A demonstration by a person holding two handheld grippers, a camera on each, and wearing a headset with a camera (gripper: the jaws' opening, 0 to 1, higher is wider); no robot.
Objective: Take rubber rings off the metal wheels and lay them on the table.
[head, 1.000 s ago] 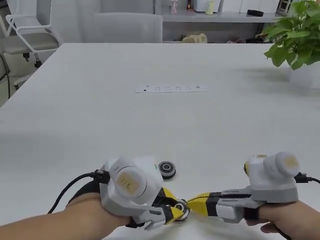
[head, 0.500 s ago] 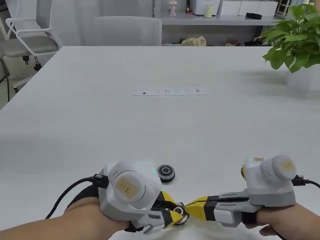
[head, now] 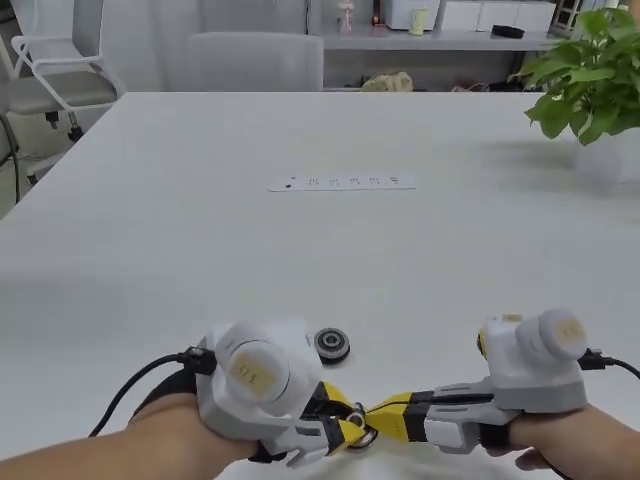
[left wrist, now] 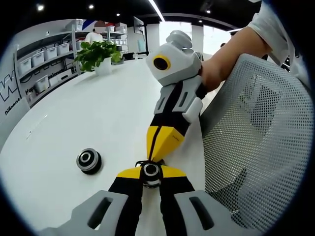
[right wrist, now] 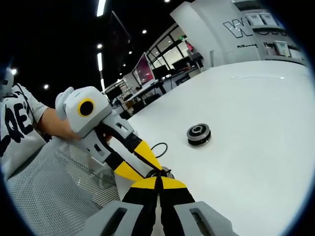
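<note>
Currently on first ring: left gripper [head: 350, 432] jaws clamp a small silver metal wheel [left wrist: 150, 173] with black rubber ring [left wrist: 143, 166]; right gripper [right wrist: 158, 180] jaws pinched narrow on that ring. Second black-ringed metal wheel [head: 331, 343] lies on white worktop [head: 320, 250] just beyond left gripper. Judged: both rings still on.

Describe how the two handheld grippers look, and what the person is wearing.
The left gripper and the right gripper match. Each has a pale grey-white moulded body and black jaws ending in yellow wedge tips. A black cable runs from the back of each body. The person wears a white short-sleeved shirt with dark lettering.
</note>
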